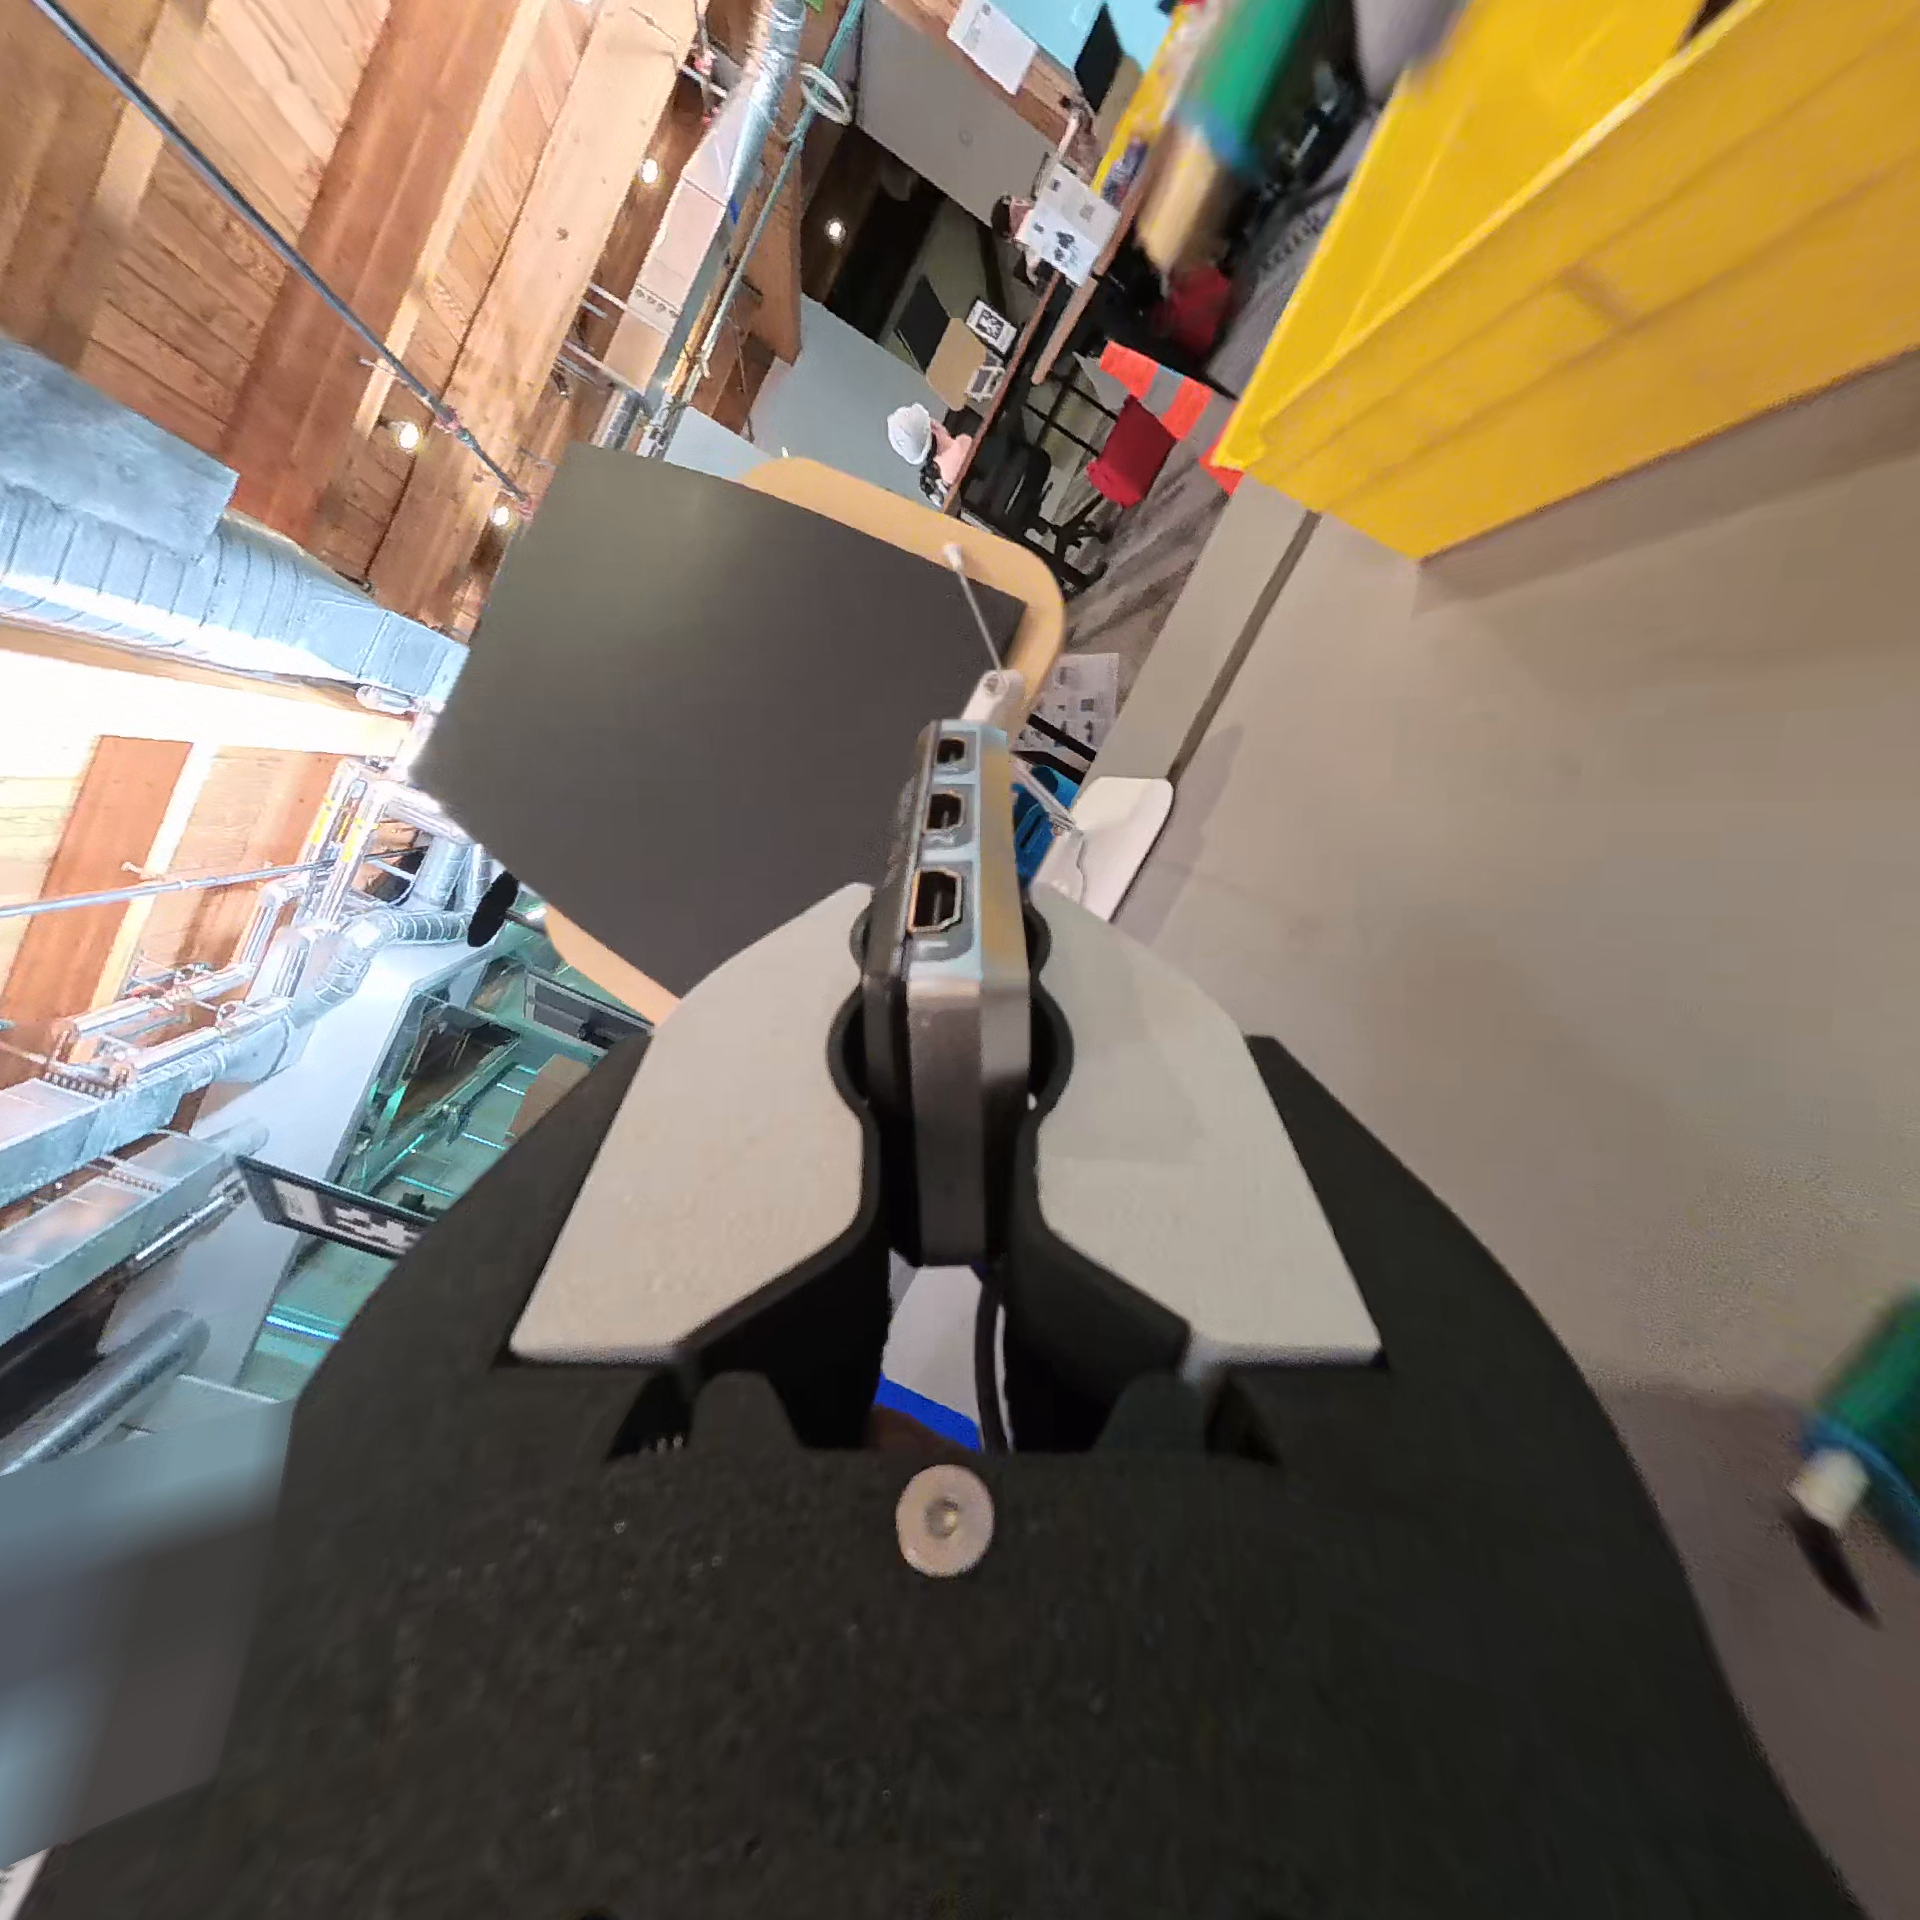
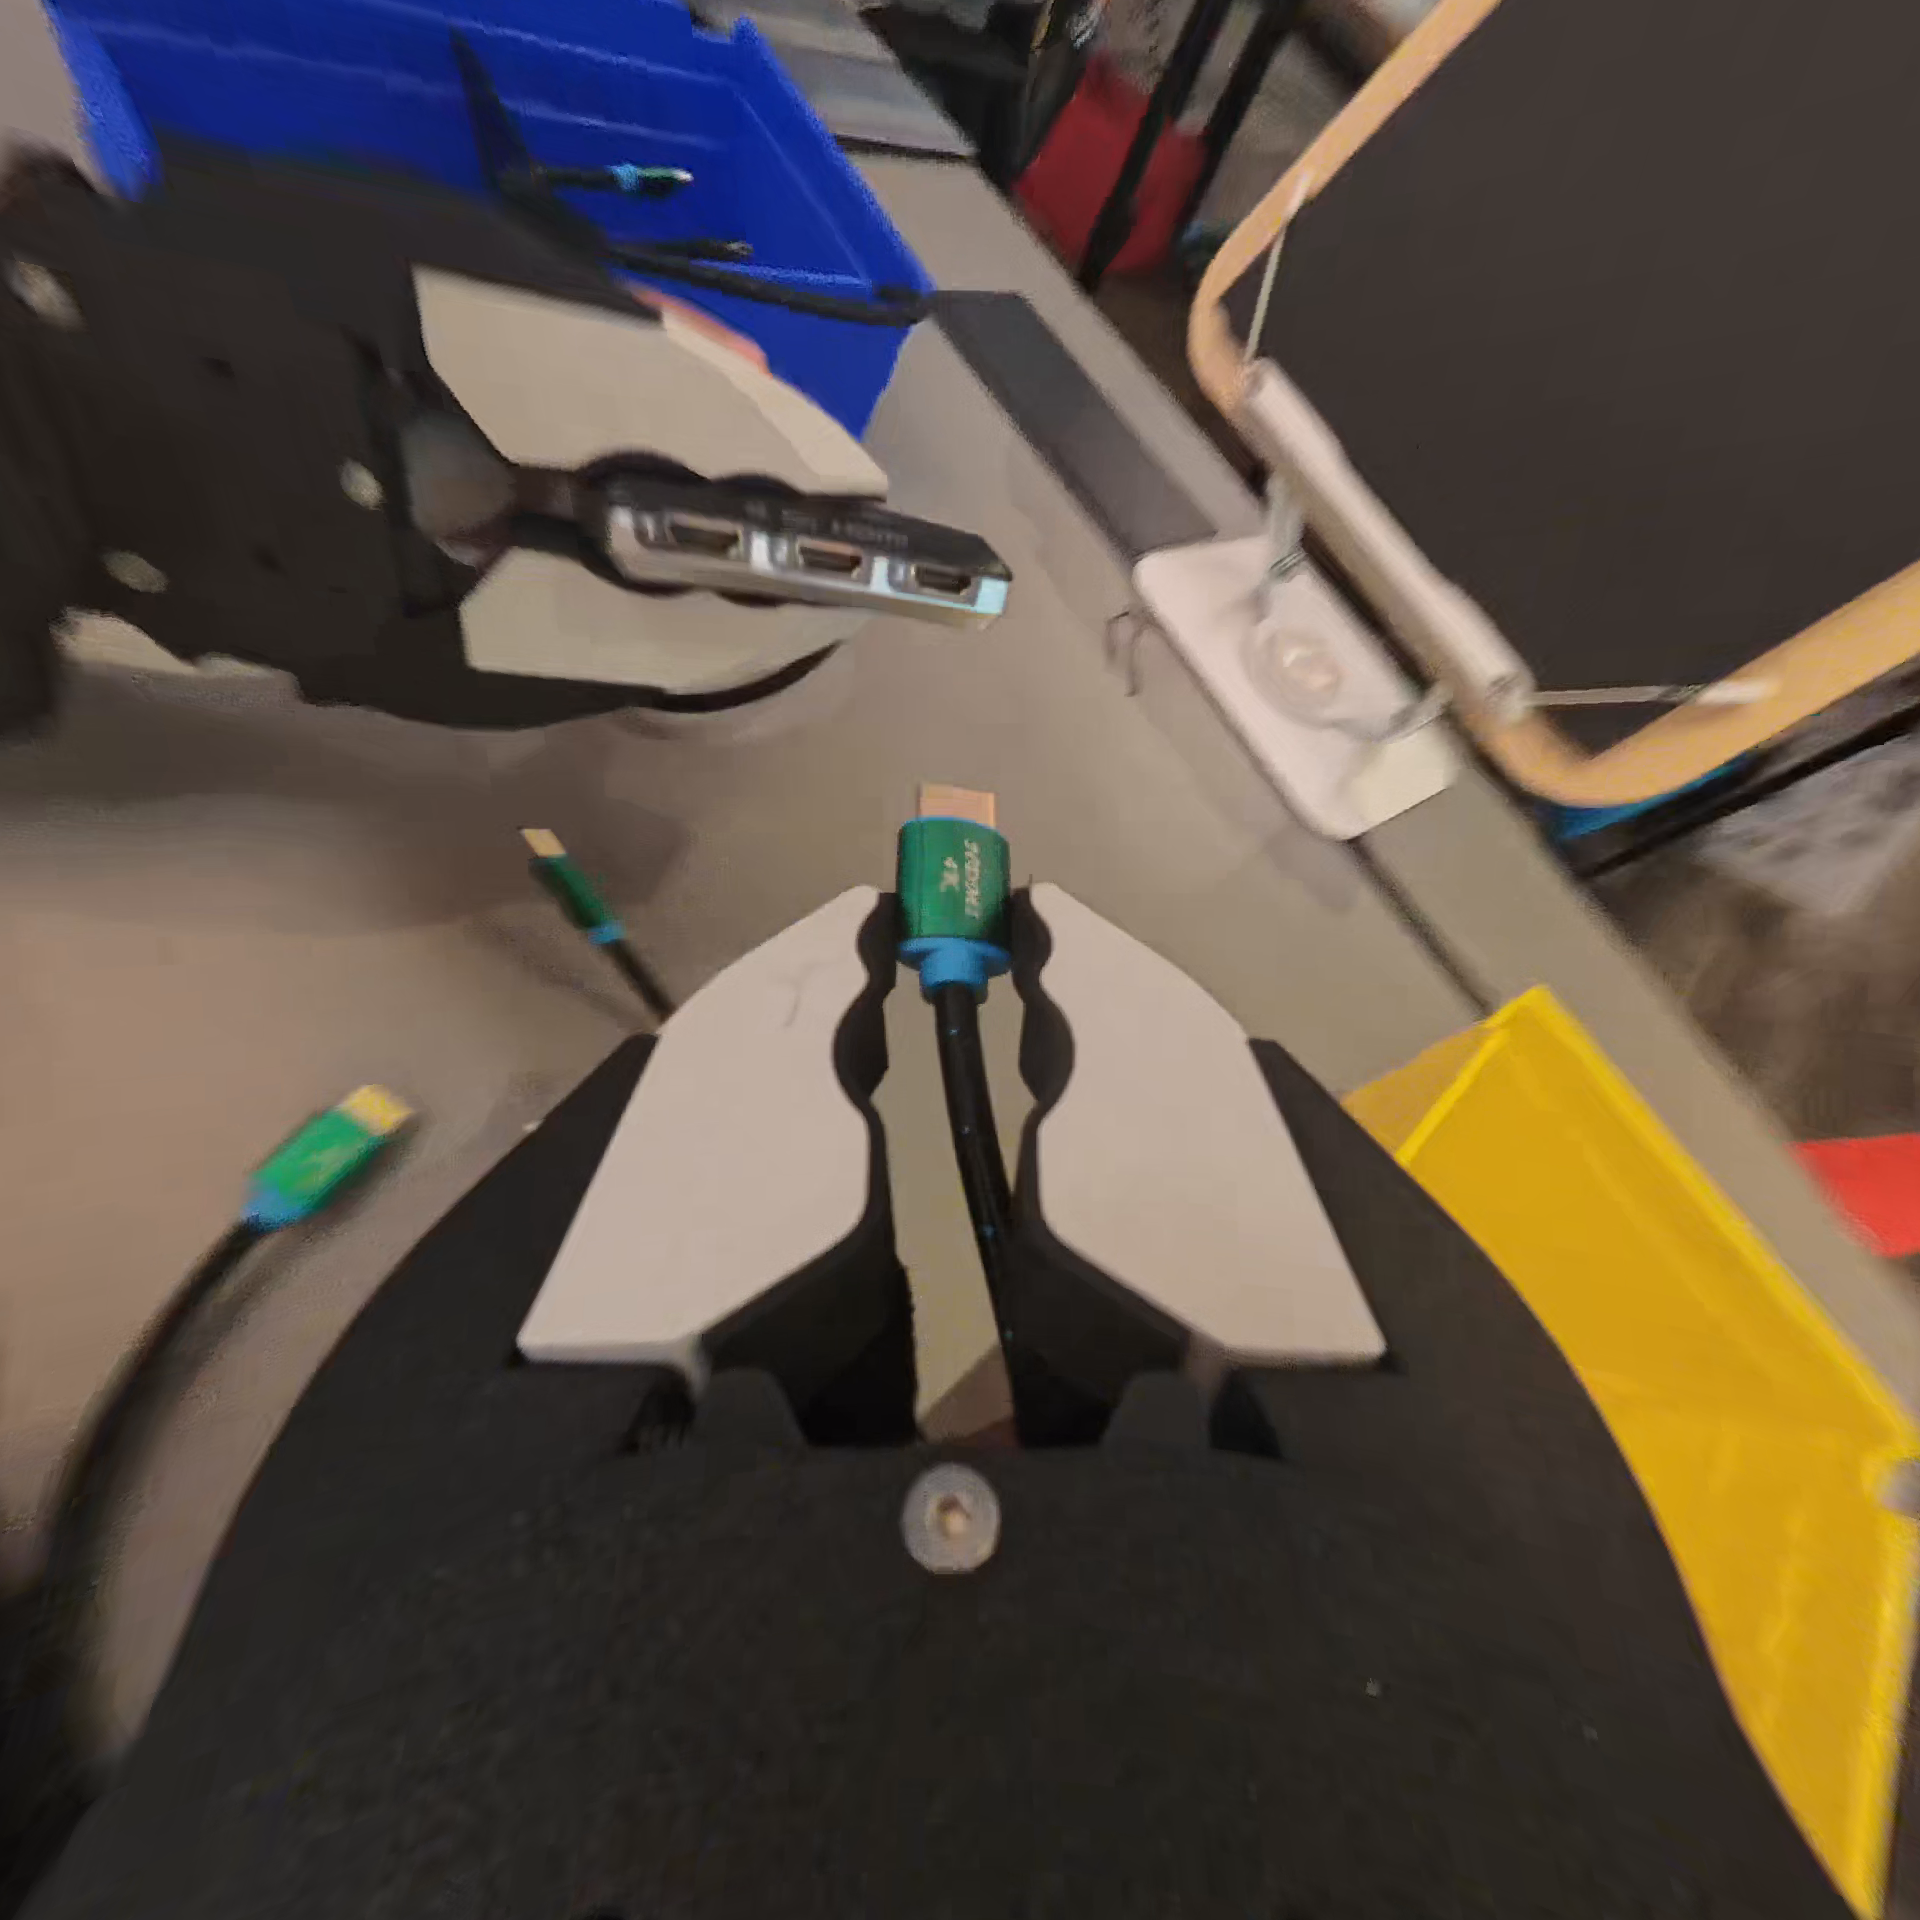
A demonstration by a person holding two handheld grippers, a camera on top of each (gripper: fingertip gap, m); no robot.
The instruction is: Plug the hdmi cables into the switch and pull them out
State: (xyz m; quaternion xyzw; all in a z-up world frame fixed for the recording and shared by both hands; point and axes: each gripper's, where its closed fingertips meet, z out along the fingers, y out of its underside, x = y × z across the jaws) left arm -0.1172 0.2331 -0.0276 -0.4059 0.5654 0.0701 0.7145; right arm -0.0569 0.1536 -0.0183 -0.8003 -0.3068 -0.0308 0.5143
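Observation:
My left gripper is shut on the HDMI switch, a flat dark grey box with three empty ports on its edge, held in the air and tilted on its side. It also shows in the right wrist view, upper left, with its ports facing me. My right gripper is shut on a green HDMI plug with a blue collar and black cable. Its gold tip points forward, a short way below the switch and apart from it. Two more green plugs lie on the grey table.
A blue bin holding more cables stands at the back left. A yellow bin sits at the right, also in the left wrist view. A black board in a wooden frame stands on a white base at the table's edge. Some 11 cm of space lies between my two pairs of fingers.

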